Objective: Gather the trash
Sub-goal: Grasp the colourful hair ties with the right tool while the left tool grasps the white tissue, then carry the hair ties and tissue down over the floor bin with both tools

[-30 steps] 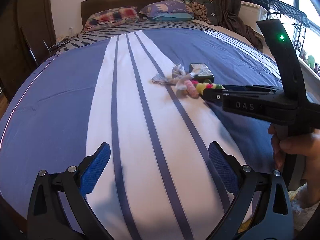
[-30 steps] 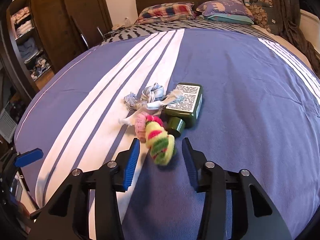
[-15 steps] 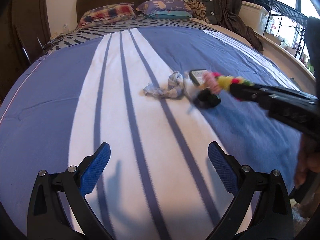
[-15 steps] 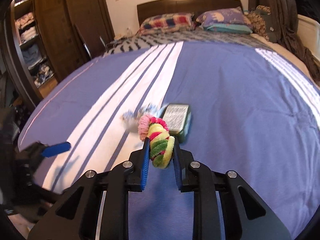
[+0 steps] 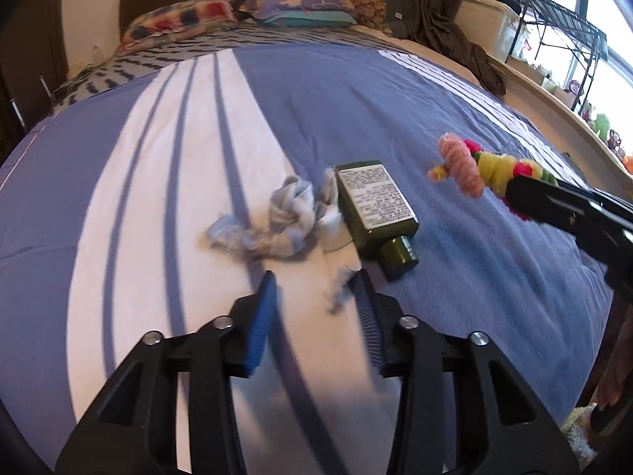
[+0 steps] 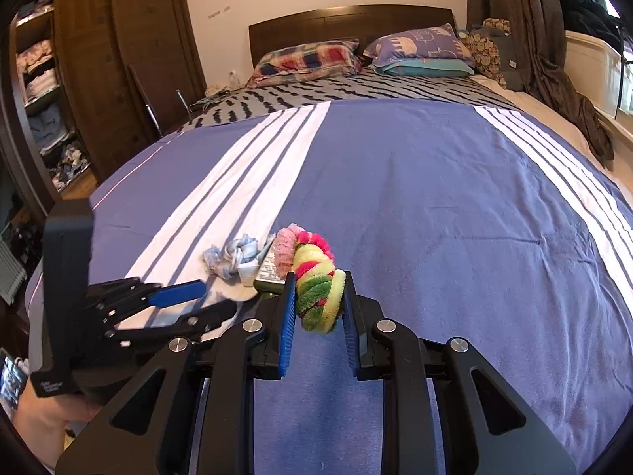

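Fuzzy braided rope (image 6: 312,277) (pink, yellow, green) is being clamped in the right gripper (image 6: 316,304), lifted off the blue striped bedspread (image 6: 455,198). Left gripper (image 5: 312,308) is closing over a frayed strand of the knotted blue-white rag (image 5: 285,221); pads not pressing it. Green bottle (image 5: 376,209) is lying just beside the rag.

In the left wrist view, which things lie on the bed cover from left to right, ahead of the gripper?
Blue and white knotted rag → dark green bottle, lying flat with its cap toward the camera → colourful fuzzy braid, raised off the cover in the right gripper.
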